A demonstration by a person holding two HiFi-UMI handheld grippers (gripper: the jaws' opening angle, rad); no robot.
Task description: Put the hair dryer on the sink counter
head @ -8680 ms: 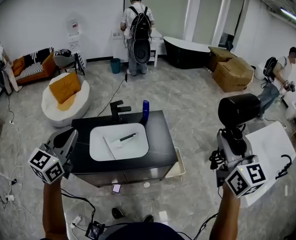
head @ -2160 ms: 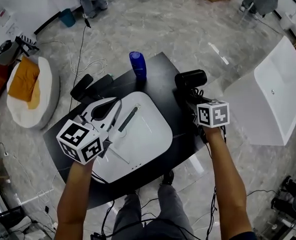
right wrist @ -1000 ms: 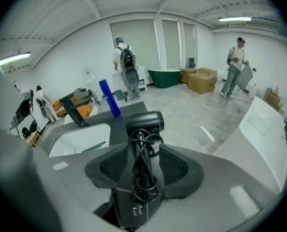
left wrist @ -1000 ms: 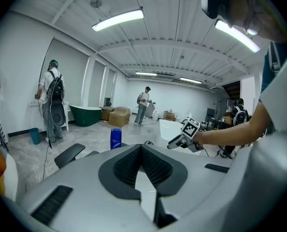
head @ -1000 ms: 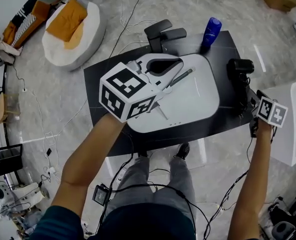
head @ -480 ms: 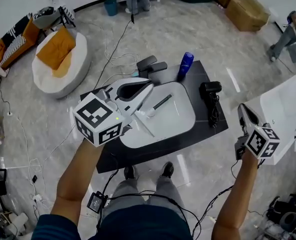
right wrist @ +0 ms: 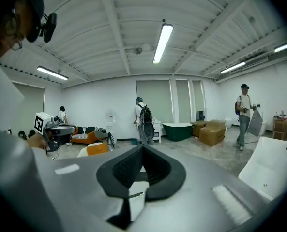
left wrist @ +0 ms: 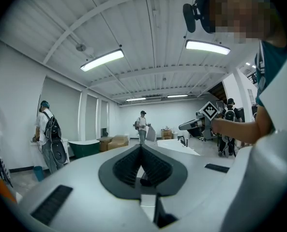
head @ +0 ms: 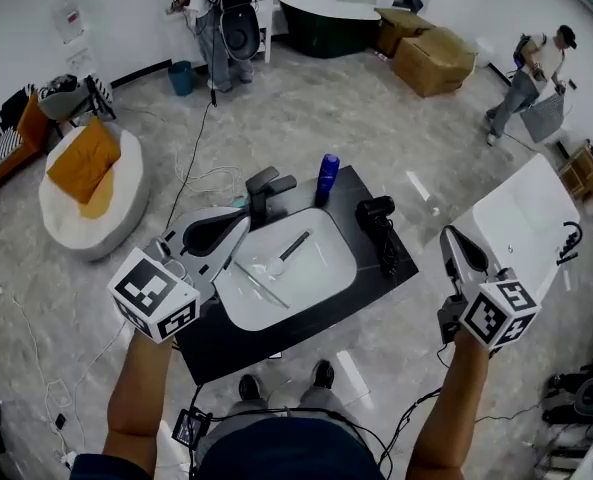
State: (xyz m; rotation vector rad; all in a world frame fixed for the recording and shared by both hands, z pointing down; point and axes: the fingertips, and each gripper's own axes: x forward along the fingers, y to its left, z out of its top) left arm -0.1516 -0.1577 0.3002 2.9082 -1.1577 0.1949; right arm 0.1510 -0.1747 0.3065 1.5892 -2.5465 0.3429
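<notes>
The black hair dryer lies on the black sink counter, right of the white basin, with its cord trailing toward the front edge. My right gripper is held up in the air to the right of the counter, clear of the dryer, jaws shut and empty. My left gripper hovers over the basin's left rim, also shut on nothing. Both gripper views look out across the room: the left gripper and the right gripper have their tips together.
A blue bottle and a black faucet stand at the counter's back. A dark slim tool lies in the basin. A white tub sits to the right, a beanbag at left, cables on the floor, people farther off.
My right gripper has drawn back from the dryer at the counter's right edge and now stands raised beside the counter. The dryer stays lying on the counter. The head view has lifted.
</notes>
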